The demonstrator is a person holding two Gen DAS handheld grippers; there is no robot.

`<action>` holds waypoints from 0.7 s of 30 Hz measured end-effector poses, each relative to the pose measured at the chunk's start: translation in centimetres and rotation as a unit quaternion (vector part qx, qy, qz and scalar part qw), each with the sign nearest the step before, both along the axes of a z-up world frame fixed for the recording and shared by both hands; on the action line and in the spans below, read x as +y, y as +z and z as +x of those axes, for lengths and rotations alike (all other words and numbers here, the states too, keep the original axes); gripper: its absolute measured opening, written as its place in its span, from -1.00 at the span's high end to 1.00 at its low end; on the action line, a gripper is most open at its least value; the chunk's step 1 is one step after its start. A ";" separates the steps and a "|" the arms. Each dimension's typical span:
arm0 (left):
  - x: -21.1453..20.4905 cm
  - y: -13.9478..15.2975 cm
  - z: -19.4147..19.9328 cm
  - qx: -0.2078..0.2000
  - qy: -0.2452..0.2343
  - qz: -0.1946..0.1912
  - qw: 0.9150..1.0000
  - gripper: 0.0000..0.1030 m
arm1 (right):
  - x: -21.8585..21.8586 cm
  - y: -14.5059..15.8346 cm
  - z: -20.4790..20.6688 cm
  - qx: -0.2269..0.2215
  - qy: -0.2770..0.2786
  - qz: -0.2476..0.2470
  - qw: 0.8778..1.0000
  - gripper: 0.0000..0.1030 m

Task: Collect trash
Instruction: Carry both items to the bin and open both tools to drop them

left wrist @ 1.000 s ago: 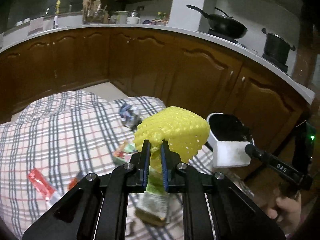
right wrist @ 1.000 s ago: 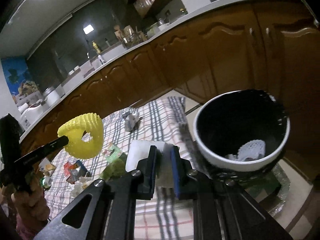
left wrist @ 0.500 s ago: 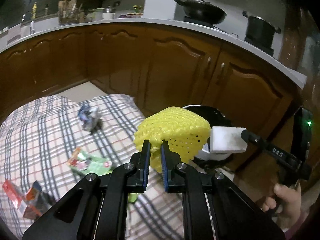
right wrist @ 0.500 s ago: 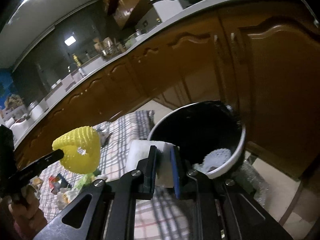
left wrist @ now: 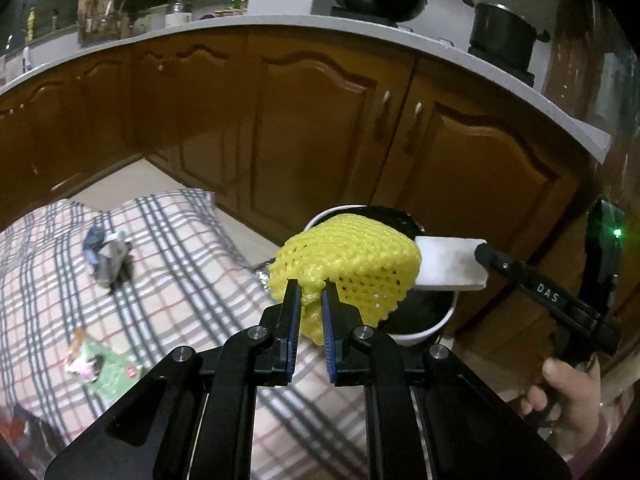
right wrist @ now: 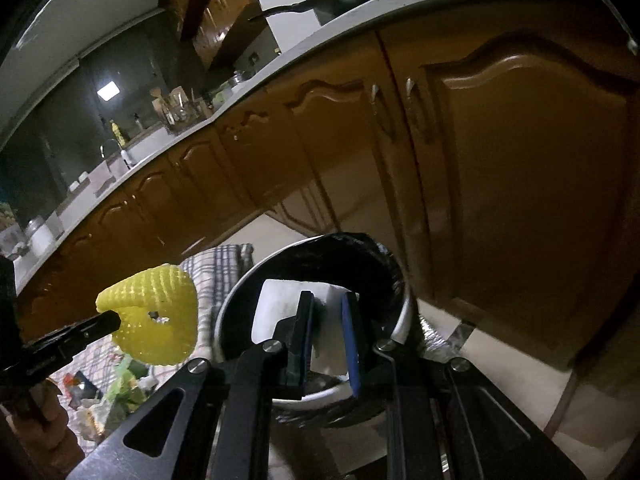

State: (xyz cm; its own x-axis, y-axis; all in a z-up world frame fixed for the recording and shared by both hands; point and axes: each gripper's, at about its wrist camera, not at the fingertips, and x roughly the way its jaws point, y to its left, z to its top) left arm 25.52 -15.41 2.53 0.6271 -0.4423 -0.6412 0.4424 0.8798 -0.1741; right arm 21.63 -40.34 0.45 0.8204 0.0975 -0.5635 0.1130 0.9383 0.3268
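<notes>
The bin (left wrist: 416,330) stands close against the cabinet doors (left wrist: 320,136), so there is little room behind it. Its mouth is crowded by the yellow net (left wrist: 348,256) in the left tongs (left wrist: 310,300) and the white block (left wrist: 448,260) in the right tongs (right wrist: 328,320), side by side. Left of the bin, the checked cloth (left wrist: 180,248) lies mostly bare around scattered wrappers (left wrist: 108,256).

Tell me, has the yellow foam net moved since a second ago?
Yes. The yellow foam net, pinched in the left gripper, has travelled off the plaid cloth toward the bin, now overlapping its rim.
</notes>
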 end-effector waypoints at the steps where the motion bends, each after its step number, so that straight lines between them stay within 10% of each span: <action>1: -0.6 -0.1 0.3 0.002 -0.004 0.002 1.000 0.82 | -0.1 -0.1 0.2 0.002 -0.001 -0.004 1.000 0.72; 21: -7.1 -2.2 4.8 0.031 -0.037 0.040 0.998 0.79 | -1.4 -2.0 3.7 0.043 -0.001 -0.022 0.999 0.71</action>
State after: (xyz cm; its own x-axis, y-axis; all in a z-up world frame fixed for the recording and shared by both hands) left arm 30.34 -22.54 0.35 0.5533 -0.4316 -0.7124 0.4964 0.8577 -0.1341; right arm 25.30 -41.75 -1.54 0.7688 0.0684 -0.6358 0.1417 0.9513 0.2736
